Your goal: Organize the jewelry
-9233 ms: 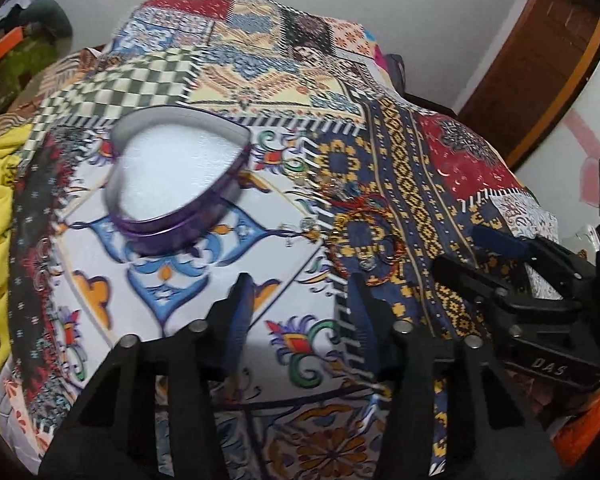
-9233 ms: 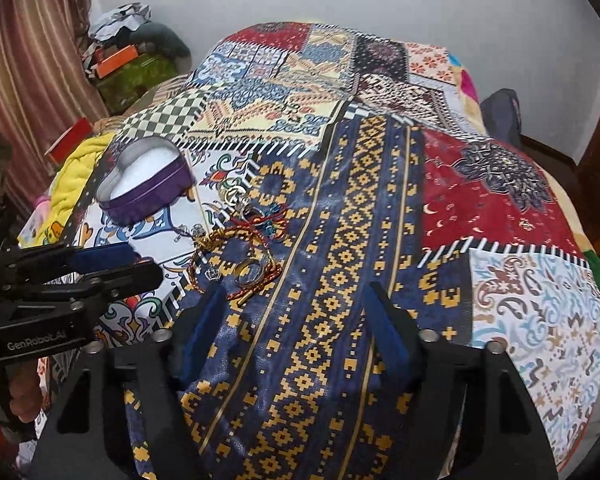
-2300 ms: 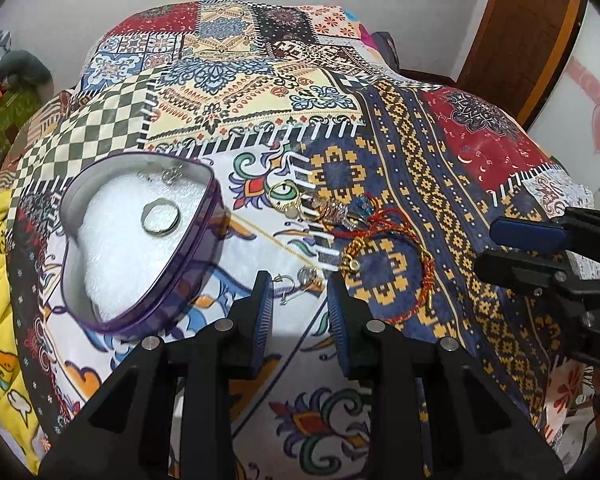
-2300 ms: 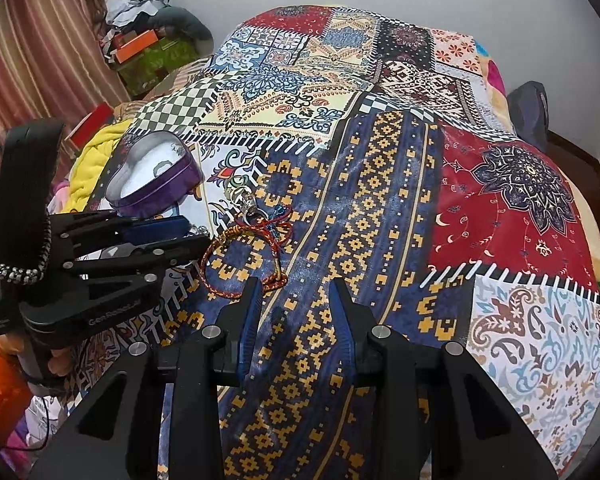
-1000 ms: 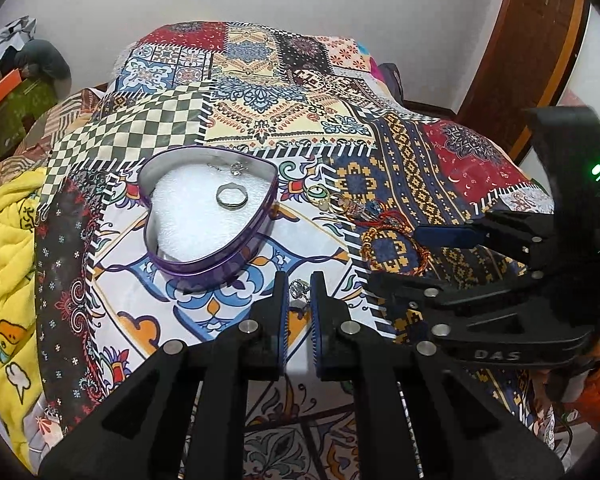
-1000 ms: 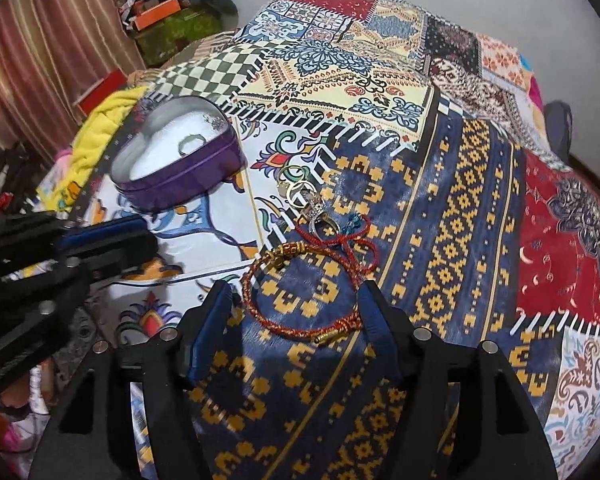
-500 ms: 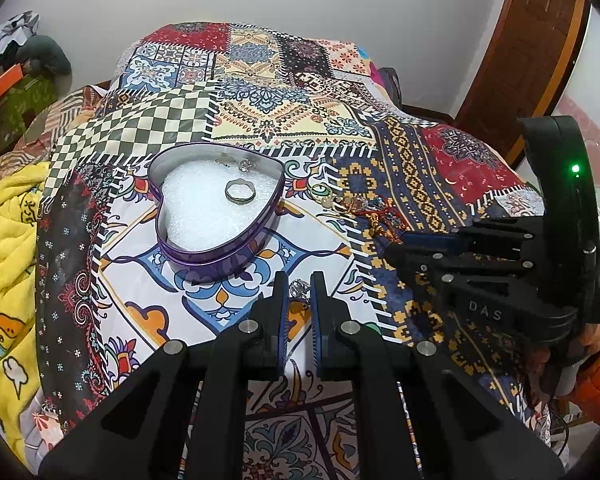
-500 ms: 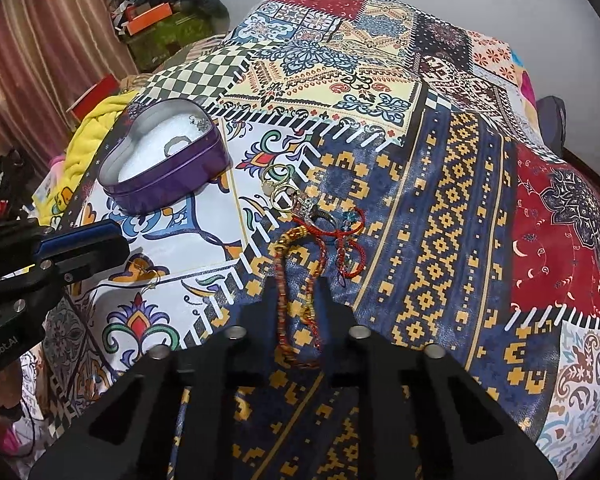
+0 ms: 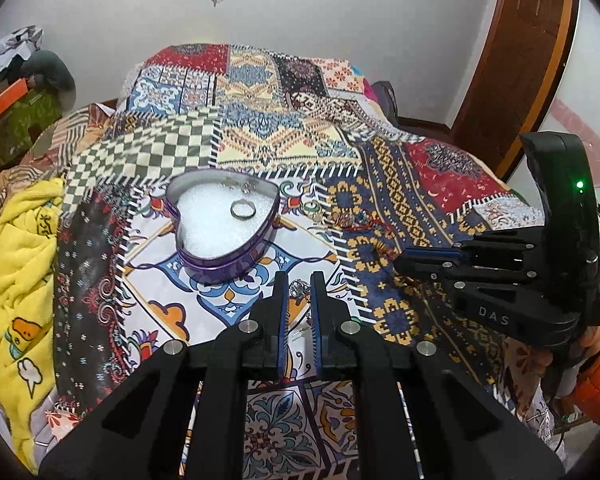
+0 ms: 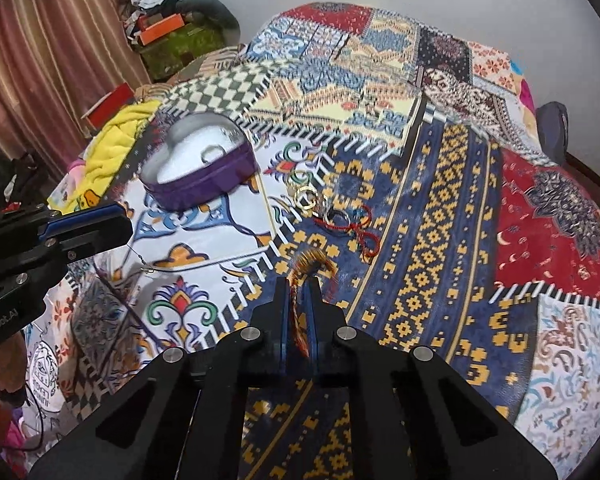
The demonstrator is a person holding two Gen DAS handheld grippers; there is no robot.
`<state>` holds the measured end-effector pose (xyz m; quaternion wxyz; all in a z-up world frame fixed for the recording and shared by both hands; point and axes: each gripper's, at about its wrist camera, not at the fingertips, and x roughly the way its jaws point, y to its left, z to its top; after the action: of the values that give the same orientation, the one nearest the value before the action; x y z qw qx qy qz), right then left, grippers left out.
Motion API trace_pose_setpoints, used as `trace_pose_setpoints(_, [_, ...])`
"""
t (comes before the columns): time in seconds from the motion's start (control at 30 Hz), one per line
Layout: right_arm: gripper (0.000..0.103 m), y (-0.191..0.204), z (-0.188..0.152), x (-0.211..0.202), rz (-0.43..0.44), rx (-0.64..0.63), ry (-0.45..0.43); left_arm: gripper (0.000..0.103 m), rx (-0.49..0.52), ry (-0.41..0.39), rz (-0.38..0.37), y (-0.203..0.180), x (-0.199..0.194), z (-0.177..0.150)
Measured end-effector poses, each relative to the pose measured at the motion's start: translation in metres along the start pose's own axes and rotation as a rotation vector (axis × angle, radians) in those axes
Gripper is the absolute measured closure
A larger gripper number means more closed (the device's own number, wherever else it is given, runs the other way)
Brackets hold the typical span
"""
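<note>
A purple heart-shaped tin [image 9: 224, 224] [image 10: 198, 168] lined with white foam sits on the patchwork quilt and holds a silver ring [image 9: 243, 209] and a small earring. My left gripper [image 9: 299, 290] is shut on a small silver earring [image 9: 299, 289], just in front of the tin. My right gripper [image 10: 299, 286] is shut on a red and gold braided bracelet [image 10: 310, 260], lifted off the quilt. A red cord bracelet [image 10: 354, 222] and gold rings [image 10: 306, 198] lie beyond it.
The patchwork quilt [image 9: 260, 128] covers the whole bed. A yellow blanket [image 9: 16, 248] is bunched at the left edge. A brown door [image 9: 512, 60] stands at the right, curtains [image 10: 40, 52] and clutter at the left. A thin chain [image 10: 138, 260] lies under the left gripper.
My right gripper shut on the braided bracelet and raised it off the quilt. My left gripper shut on the silver earring and has held it near the tin.
</note>
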<state>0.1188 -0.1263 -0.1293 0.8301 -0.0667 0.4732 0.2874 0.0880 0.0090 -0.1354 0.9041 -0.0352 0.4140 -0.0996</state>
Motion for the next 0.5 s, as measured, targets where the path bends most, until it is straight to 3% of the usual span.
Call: trace_pose_setpoints(0.5, [0.097,0.003,0.013,-0.047,-0.025,0.000,-0.119,0.094,-0.002,-0.089,0.018,-0.001,-0.039,0.007])
